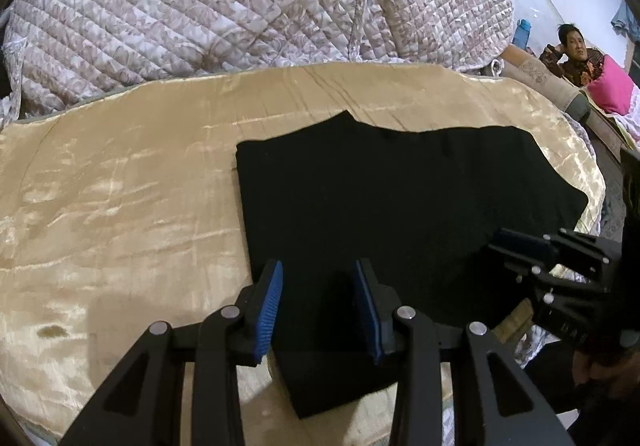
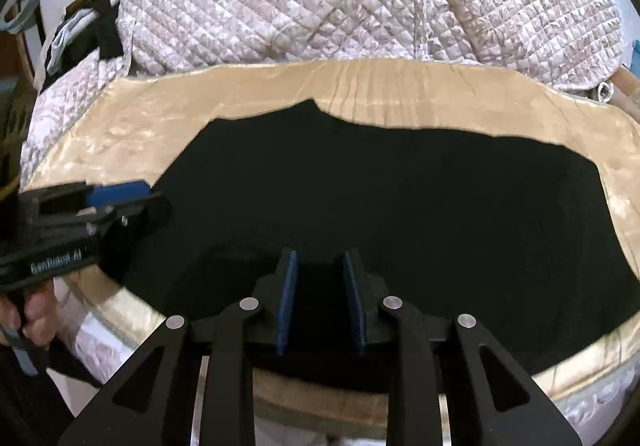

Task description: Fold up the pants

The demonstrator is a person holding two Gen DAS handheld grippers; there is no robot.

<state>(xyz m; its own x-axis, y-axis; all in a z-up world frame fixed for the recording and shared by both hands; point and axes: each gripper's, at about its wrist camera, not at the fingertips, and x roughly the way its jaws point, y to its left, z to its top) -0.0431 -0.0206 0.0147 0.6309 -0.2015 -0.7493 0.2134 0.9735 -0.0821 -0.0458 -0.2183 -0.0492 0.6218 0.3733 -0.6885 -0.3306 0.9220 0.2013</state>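
- The black pants lie folded flat on a shiny beige satin cloth spread over the bed, with a quilted floral bedspread heaped behind.
- The left gripper hovers over the near edge of the pants, jaws apart and empty (blue pads showing).
- The right gripper hangs above the dark fabric, jaws narrowly parted, gripping nothing.
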